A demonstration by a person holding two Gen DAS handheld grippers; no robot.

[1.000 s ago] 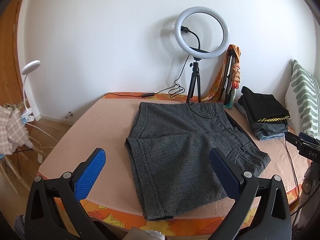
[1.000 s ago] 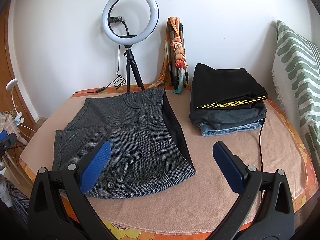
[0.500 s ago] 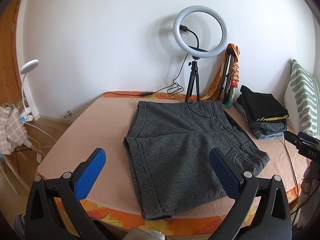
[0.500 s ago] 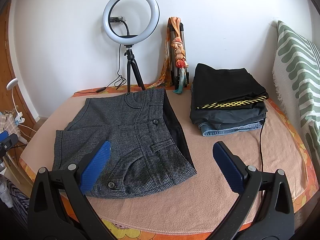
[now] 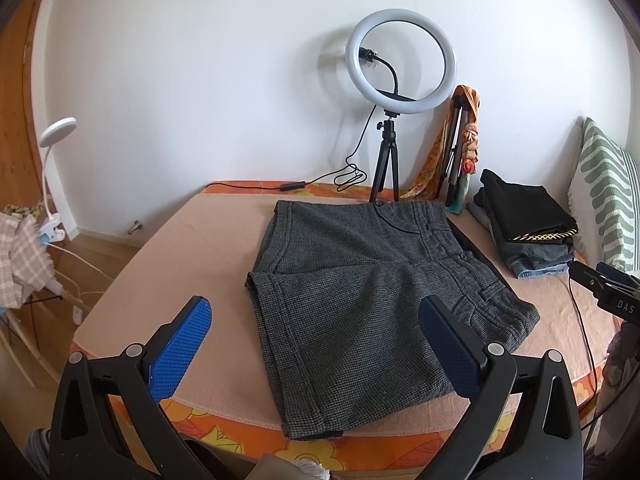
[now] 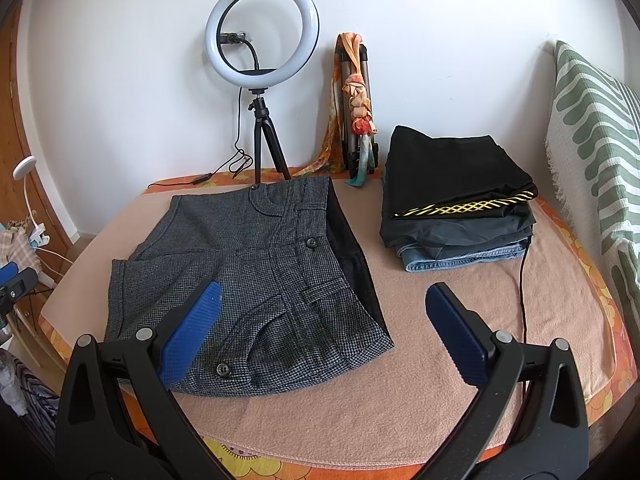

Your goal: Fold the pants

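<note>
Two grippers, both held back at the near edge, neither touching cloth. The left gripper [image 5: 316, 344] has its blue-padded jaws spread wide and holds nothing; the right gripper [image 6: 322, 330] likewise, jaws wide, nothing between them. My read: they are poised above the near hem, sizing up the next grab.

Just beyond them lie the grey houndstooth woven pants [image 5: 360, 292], short-legged, on the peach blanket-covered bed [image 6: 420, 392]. One leg already lies over the other, so the first fold looks done, with the buttoned pockets facing up on the right side. The near hem hangs close to the bed's front edge, handy for a pinch at each corner; the waistband sits at the far end. A dark lining peeks out along the right flank. A lengthwise-to-crosswise fold seems the likely job left.

To the right, well apart from the pants, a neat stack of folded black and blue-denim clothes [image 6: 456, 204] waits, probably the finished pile. Further right leans a green-and-white patterned pillow [image 6: 592, 152].

At the far edge, by the white wall, stands a white ring light on a black tripod [image 5: 400, 60], just behind the waistband, with an orange scarf knotted round a folded tripod [image 6: 356, 112] beside it.
</note>
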